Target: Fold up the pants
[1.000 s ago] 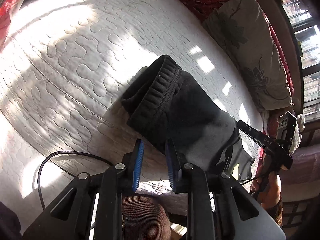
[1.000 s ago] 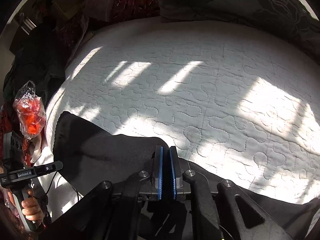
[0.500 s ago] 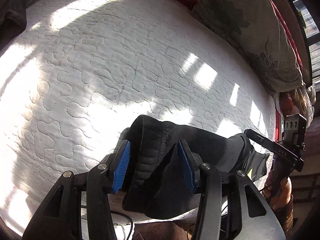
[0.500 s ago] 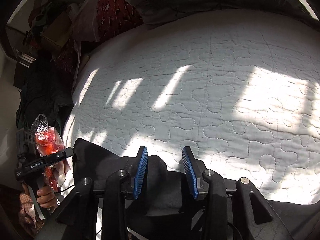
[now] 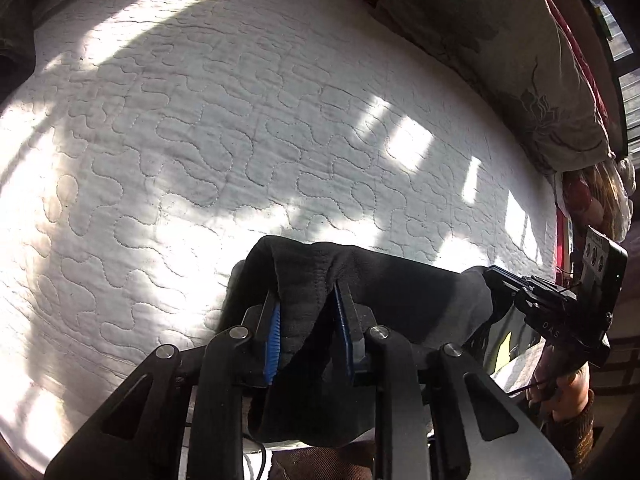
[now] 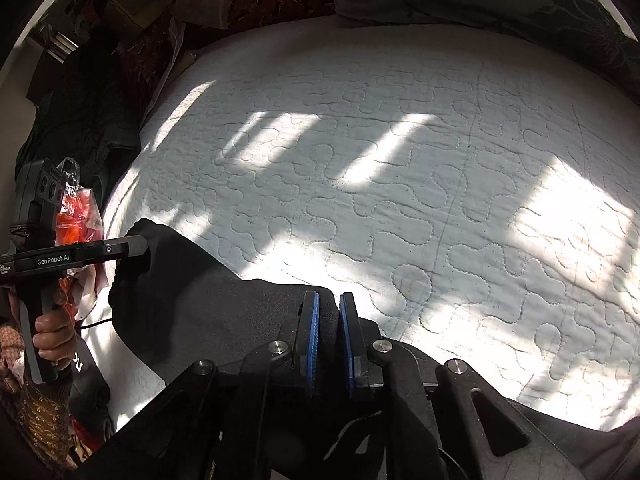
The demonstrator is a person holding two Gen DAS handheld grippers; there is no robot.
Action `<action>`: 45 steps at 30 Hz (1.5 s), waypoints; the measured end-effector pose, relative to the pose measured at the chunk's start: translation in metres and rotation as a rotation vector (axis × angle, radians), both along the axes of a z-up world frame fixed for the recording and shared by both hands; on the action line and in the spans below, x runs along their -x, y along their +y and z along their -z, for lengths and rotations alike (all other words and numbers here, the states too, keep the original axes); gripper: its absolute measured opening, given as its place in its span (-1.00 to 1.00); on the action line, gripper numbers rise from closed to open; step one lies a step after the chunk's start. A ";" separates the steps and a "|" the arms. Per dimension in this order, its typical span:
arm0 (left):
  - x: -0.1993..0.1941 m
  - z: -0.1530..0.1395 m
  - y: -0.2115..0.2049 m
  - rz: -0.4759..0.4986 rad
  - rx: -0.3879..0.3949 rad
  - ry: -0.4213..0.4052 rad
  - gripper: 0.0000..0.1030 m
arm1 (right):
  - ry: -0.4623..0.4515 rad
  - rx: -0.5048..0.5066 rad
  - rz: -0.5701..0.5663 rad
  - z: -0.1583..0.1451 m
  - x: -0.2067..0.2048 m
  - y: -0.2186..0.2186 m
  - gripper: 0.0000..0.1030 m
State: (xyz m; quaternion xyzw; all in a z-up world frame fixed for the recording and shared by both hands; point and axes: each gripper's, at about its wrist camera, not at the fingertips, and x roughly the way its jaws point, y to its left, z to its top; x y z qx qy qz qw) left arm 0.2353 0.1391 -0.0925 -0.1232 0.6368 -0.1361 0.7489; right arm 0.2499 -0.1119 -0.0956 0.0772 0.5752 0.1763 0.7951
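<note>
Left hand-held gripper (image 5: 307, 316) pinches pants (image 5: 384, 280) waistband; right hand-held gripper (image 6: 327, 332) clamps their fabric.

White quilted bed (image 5: 240, 128) is lit by barred sunlight patches. Floral pillow (image 5: 500, 52) lies along its far edge. Window frame (image 5: 624, 52) stands beyond.

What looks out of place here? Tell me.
Nothing stands out. The black pants lie on the white quilt, both grippers clamped on the fabric: left gripper, right gripper. No damage visible.
</note>
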 end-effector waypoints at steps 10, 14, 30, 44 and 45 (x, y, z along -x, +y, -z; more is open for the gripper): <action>0.011 0.008 -0.001 0.003 -0.141 -0.123 -0.60 | -0.085 0.051 0.068 -0.004 0.007 0.003 -0.89; 0.012 0.000 0.007 -0.025 -0.128 -0.111 -0.43 | -0.104 0.078 0.101 0.000 0.008 0.009 -0.75; 0.120 -0.008 -0.058 -0.042 0.138 0.010 -0.14 | -0.158 0.026 0.510 -0.038 0.157 -0.206 -0.15; 0.124 0.036 -0.122 -0.091 0.129 0.187 -0.14 | -0.071 -0.101 0.709 0.014 0.199 -0.289 -0.05; 0.123 0.036 -0.121 -0.099 0.131 0.185 -0.14 | -0.059 -0.112 0.710 0.018 0.196 -0.288 -0.05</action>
